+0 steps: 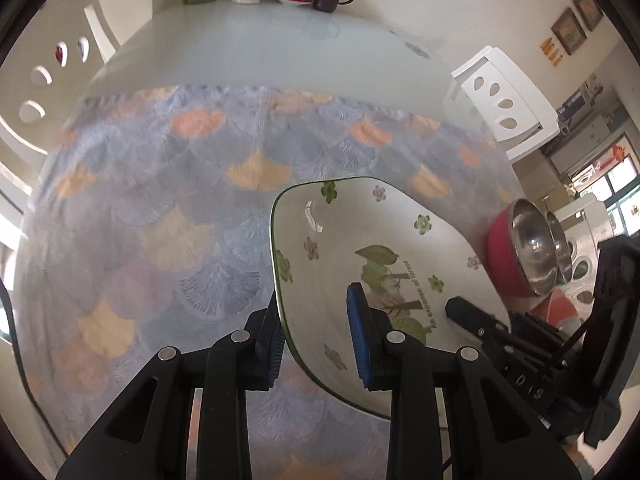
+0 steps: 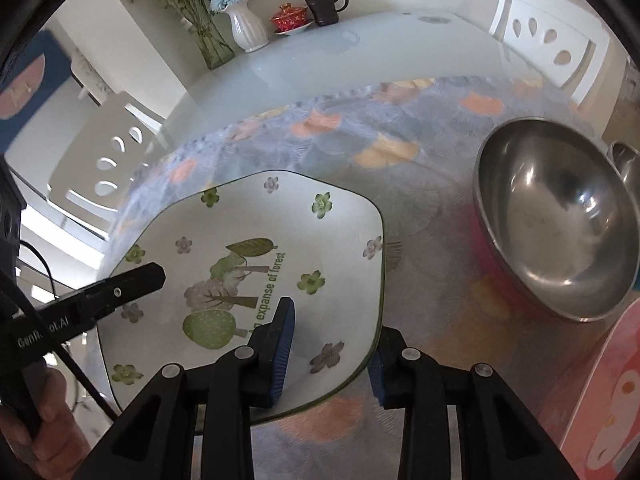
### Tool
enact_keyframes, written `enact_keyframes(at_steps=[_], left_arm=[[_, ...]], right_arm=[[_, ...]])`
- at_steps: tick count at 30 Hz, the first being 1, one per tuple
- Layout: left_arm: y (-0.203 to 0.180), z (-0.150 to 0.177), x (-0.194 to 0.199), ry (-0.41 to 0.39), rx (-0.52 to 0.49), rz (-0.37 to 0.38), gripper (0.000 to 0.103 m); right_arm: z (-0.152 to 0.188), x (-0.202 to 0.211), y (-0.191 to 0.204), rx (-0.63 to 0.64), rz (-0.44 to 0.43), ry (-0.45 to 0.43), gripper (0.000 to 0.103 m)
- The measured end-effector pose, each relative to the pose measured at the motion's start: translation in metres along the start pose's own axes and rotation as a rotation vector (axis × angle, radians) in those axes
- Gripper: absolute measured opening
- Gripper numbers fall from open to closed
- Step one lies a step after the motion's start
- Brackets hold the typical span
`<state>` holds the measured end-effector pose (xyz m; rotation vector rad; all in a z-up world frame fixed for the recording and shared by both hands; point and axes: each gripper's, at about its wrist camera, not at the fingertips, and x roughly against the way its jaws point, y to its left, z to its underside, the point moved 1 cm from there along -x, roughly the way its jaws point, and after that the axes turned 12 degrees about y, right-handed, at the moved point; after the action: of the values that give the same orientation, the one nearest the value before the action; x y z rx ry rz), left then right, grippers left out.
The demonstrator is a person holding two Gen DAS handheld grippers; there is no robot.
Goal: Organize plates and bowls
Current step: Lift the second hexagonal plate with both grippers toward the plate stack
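Observation:
A white squarish plate [image 1: 360, 240] with green tree and flower print is held above the patterned tablecloth. My left gripper [image 1: 318, 340] straddles its left rim, one pad under and one on top. The plate also shows in the right wrist view [image 2: 248, 264], where my right gripper [image 2: 332, 354] straddles its near right edge the same way. Both grippers look shut on the plate. A steel bowl with a pink outside [image 2: 560, 216] sits to the right; it also shows in the left wrist view [image 1: 528, 248], with a second steel bowl [image 2: 628, 164] behind it.
A pink cartoon-print plate or tray [image 2: 608, 408] lies at the near right. At the table's far end stand a white vase [image 2: 248, 28], a glass vase [image 2: 212, 44], a red lidded cup [image 2: 290, 18] and a dark mug [image 2: 324, 8]. White chairs [image 2: 548, 36] flank the table.

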<state>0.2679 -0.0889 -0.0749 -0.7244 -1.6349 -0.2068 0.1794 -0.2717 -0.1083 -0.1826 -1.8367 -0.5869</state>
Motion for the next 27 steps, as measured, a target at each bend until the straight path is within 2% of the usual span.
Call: enact_keyframes(at_steps=[7,14,18,21,27], left_arm=[[0.002,0.024,0.042,-0.096,0.008,-0.006,0.025],[0.007,0.064,0.124,-0.256,0.043,-0.030,0.025],[0.017,0.092,0.164,-0.319,0.055,-0.031,0.025],[0.025,0.116,0.187,-0.347,0.034,-0.047,0.025],[0.049,0.165,0.203,-0.361,0.013,-0.034,0.025]], right_arm=[[0.011,0.032,0.024,0.068,-0.004,-0.053,0.032],[0.034,0.098,0.072,0.145,-0.063,-0.175,0.032],[0.061,0.130,0.108,0.190,-0.077,-0.236,0.032],[0.084,0.144,0.131,0.192,-0.080,-0.250,0.032],[0.143,0.149,0.166,0.165,-0.070,-0.257,0.032]])
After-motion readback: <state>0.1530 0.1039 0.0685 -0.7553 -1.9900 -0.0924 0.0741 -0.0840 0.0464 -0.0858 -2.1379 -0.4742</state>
